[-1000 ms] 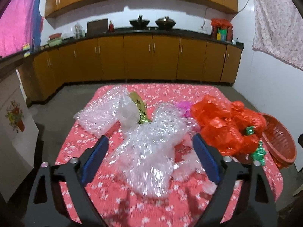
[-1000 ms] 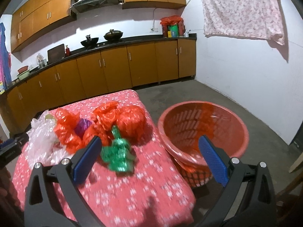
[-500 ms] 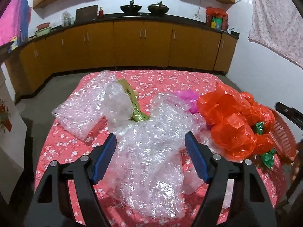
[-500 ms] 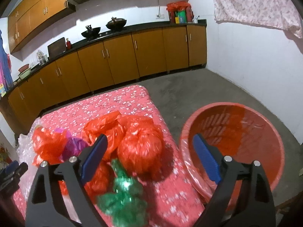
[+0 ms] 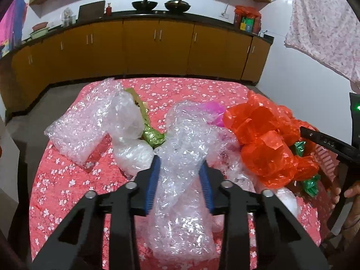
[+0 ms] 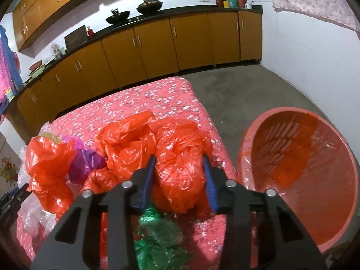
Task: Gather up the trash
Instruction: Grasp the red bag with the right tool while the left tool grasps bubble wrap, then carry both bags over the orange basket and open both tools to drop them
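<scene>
My left gripper (image 5: 180,159) is closing its jaws on a crumpled sheet of clear bubble wrap (image 5: 180,202) that lies on the red flowered tablecloth (image 5: 67,191); the blue pads press into its sides. In the right wrist view my right gripper (image 6: 178,159) is closing on a bunched red plastic bag (image 6: 180,180) near the table's right edge, and the bag fills the gap between the pads. A round red basket (image 6: 315,180) stands on the floor just right of the table, tilted toward me, with nothing visible inside.
More trash lies on the cloth: a second bubble wrap sheet (image 5: 81,130), a gold-green wrapper (image 5: 150,135), other red bags (image 6: 47,157), a purple bag (image 6: 85,159), green foil (image 6: 157,243). Brown kitchen cabinets (image 5: 157,49) line the far wall. A hand (image 5: 351,191) shows at right.
Both grippers went from wide open to closed. The left one closed on the bubble wrap. The right one swung left from the basket over the table and closed on the red bag.
</scene>
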A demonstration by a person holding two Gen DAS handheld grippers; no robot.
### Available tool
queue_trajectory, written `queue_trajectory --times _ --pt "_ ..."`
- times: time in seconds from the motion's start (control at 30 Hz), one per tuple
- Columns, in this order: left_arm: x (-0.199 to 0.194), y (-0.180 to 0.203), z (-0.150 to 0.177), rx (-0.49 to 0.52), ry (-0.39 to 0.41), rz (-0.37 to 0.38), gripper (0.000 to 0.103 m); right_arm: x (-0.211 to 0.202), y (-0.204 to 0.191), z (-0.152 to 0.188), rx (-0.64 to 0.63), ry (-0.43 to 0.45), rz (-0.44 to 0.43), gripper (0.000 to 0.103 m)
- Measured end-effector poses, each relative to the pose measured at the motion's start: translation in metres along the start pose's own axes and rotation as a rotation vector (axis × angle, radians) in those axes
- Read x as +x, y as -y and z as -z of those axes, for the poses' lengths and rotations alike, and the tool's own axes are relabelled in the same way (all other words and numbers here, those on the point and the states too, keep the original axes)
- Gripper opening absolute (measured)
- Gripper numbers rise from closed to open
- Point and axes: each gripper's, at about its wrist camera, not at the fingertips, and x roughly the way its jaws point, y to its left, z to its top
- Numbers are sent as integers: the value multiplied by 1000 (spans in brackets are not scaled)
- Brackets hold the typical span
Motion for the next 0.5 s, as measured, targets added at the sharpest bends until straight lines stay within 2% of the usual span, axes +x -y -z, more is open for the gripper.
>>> queue_trajectory --times 0.13,0.5 --pt "-7 0 -1 10 21 4 22 -9 0 -1 4 10 -17 32" --pt "-29 -8 -6 -15 77 1 19 -40 16 -4 34 75 -16 30"
